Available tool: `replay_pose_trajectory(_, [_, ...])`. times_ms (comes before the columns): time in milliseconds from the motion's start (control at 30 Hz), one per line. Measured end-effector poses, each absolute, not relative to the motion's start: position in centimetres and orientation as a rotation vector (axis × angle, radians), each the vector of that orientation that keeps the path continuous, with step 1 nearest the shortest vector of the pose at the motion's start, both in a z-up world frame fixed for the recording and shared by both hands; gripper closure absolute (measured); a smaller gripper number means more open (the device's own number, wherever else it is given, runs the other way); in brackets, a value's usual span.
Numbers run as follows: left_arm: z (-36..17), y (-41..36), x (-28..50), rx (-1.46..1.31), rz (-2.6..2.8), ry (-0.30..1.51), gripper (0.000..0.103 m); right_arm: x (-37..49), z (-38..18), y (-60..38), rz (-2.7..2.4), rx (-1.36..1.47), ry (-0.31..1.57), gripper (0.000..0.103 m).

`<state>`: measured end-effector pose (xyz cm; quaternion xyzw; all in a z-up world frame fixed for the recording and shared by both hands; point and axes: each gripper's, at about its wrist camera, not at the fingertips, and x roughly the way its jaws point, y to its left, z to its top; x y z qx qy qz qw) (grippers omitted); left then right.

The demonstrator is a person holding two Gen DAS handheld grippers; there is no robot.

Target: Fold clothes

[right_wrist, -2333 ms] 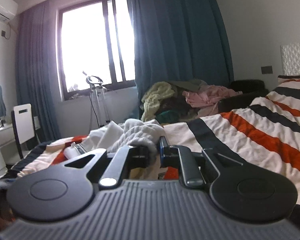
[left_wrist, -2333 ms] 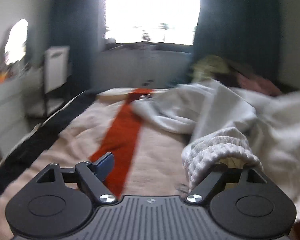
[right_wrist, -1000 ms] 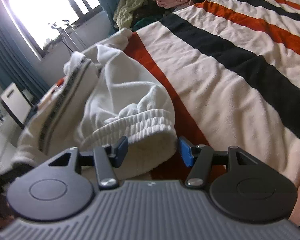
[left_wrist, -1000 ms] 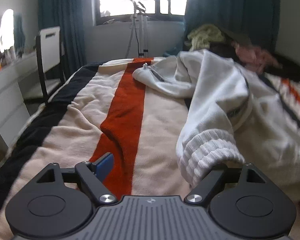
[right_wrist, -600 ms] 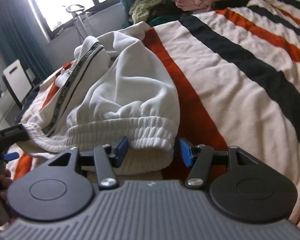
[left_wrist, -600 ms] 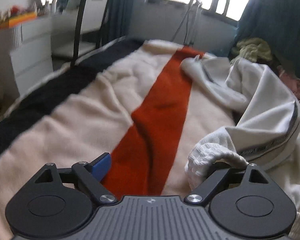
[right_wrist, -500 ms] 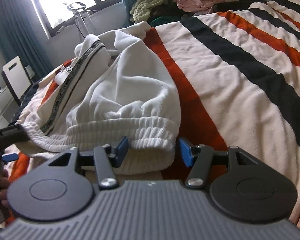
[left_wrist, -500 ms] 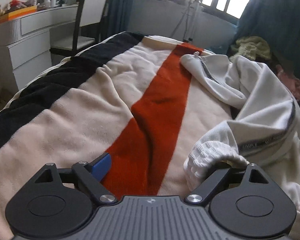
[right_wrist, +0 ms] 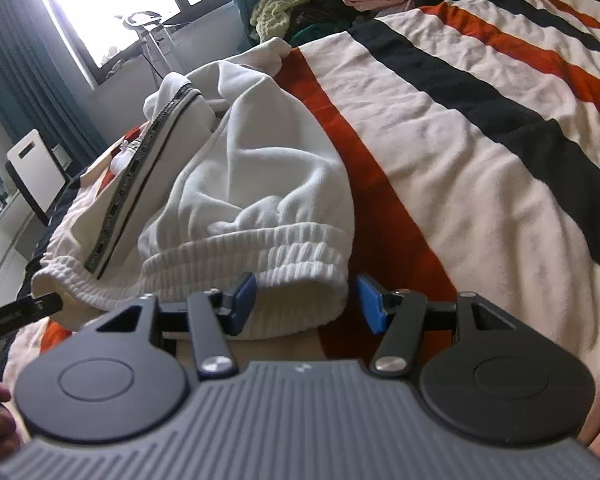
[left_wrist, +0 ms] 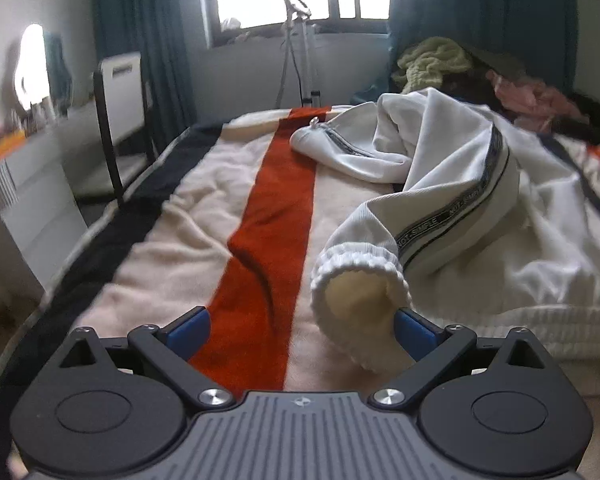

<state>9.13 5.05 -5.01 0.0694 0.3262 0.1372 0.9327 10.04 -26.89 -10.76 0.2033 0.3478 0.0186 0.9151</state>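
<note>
Left hand-held gripper [left_wrist: 300, 330] just opened wide; cuff [left_wrist: 360, 292] at 1 o'clock touches one pad, ungripped. Right hand-held gripper [right_wrist: 306, 300] half-open around waistband [right_wrist: 252, 256], 12 o'clock, not pinching.

We hold our left gripper [left_wrist: 300, 330] low over the bed, pointing down its length, and its jaws have just been opening to a wide spread. A ribbed cuff [left_wrist: 360, 280] lies against the right blue pad [left_wrist: 414, 334], while the left one stands apart. Our right gripper [right_wrist: 306, 300] angles down at the bed's near edge, jaws partway apart, with a white elastic waistband [right_wrist: 260, 256] between the pads. The left pad touches it; the right pad stands just clear.
</note>
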Motion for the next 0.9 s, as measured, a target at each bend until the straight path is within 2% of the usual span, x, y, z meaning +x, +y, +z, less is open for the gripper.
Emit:
replay_pose_trajectory(133, [-5.9,4.0,9.5,0.166,0.334,0.561,0.004,10.4,-11.1,-27.3,0.041,0.431,0.721,0.044])
replay_pose_trajectory(300, [-7.0,4.1,9.9,0.194,0.436,0.548,0.004,11.2,-11.4,-27.3,0.034,0.45,0.748,0.044])
replay_pose_trajectory(533, [-5.8,5.7,7.8,0.055,0.365,0.508,0.004,10.4,-10.8,-26.7,0.005,0.386,0.719,0.044])
replay_pose_trajectory(733, [-6.2,7.2,7.9,-0.07,0.298,0.591,0.004,9.1,-10.1,-26.6,-0.01,0.358,0.658,0.044])
replay_pose_trajectory(900, [-7.1,6.4,7.6,-0.01,0.253,0.688,0.004,8.9,-10.1,-27.2,-0.02,0.399,0.65,0.044])
